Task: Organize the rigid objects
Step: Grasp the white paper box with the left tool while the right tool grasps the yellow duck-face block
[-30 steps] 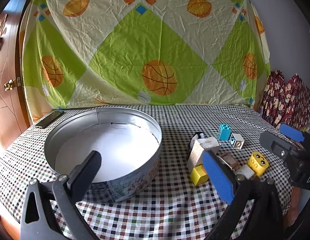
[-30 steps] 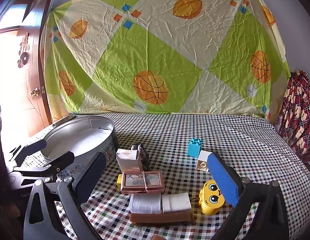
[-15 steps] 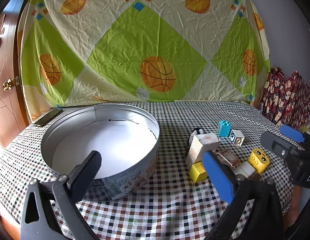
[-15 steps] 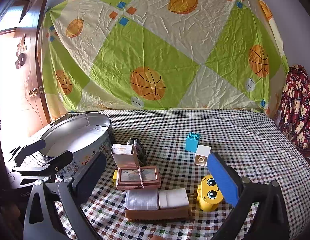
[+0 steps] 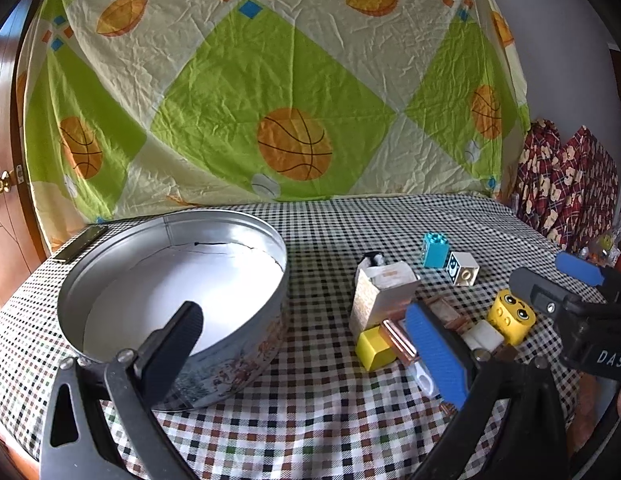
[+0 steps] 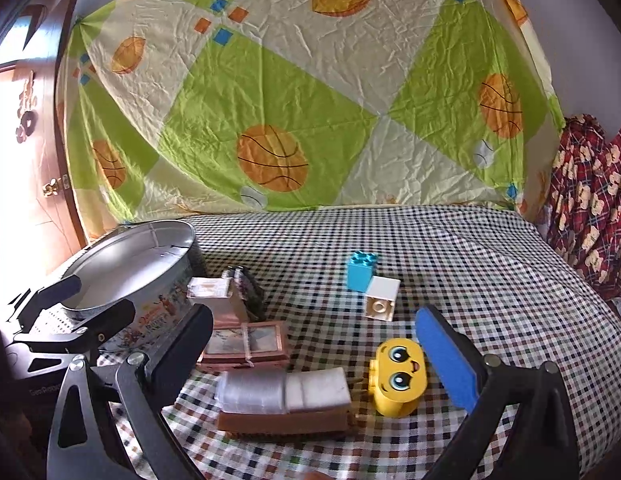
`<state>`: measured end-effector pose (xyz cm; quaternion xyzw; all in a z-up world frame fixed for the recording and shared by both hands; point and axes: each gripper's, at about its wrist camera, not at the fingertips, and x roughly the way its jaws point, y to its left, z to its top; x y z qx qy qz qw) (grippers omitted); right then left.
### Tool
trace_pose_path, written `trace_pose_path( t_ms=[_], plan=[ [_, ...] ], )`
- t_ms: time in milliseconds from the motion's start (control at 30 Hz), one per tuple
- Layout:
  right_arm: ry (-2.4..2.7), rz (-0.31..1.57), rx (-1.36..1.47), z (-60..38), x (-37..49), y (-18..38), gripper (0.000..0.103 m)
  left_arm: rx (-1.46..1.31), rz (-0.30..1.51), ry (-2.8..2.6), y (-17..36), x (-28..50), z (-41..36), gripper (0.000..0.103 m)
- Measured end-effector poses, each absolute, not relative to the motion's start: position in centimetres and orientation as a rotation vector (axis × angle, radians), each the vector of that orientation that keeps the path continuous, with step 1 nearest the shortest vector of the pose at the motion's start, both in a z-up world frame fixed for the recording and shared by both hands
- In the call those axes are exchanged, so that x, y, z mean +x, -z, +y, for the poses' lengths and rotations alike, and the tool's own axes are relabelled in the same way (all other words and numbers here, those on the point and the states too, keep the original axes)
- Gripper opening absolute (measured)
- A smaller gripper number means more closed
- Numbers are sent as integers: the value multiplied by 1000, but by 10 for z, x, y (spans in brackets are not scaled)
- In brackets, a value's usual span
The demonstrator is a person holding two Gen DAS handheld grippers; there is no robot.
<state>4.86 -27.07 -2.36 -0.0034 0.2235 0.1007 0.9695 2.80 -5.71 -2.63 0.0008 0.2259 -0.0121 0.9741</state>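
A round metal tin (image 5: 276,248) with a white bottom stands on the left of the checked tablecloth. To its right lie a cream box (image 5: 380,292), a yellow cube (image 5: 374,350), a blue brick (image 5: 435,245), a white brick (image 5: 462,268) and a yellow face brick (image 5: 510,316). My left gripper (image 5: 300,316) is open above the cloth between the tin and the toys. My right gripper (image 6: 310,316) is open, low over a brown toy bed (image 6: 286,400) and a framed picture (image 6: 246,344). The yellow face brick (image 6: 398,380) sits just inside its blue finger.
A basketball-print sheet (image 5: 294,100) hangs behind the table. Red patterned fabric (image 5: 566,184) is at the right edge. A dark flat object (image 5: 80,242) lies behind the tin. A wooden door (image 6: 34,160) is at the left. A dark patterned item (image 6: 250,288) leans behind the cream box (image 6: 214,292).
Both views have drifted slightly, so the tin and toys sit a little further left. Both grippers stay open, and nothing on the table has moved.
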Motion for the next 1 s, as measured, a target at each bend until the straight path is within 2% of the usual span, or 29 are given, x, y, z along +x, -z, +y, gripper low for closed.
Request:
trace_pose_path(
  t_ms=[467,600,700,767,1000],
  plan=[
    [-26,595,-10,-317,88,55,102,53,596,127,46,87,-115,102],
    [-23,642,-4,-320,95,62,101,65,621,132,50,96,-120,97],
    [-26,683,-19,-318,102,66,95,62,638,138,53,103,-119,90],
    [-29,713,-13,-319,108,71,82,54,649,147,55,108,-118,84],
    [-59,804,-59,-310,119,84,69,29,664,167,57,117,-116,83]
  ],
)
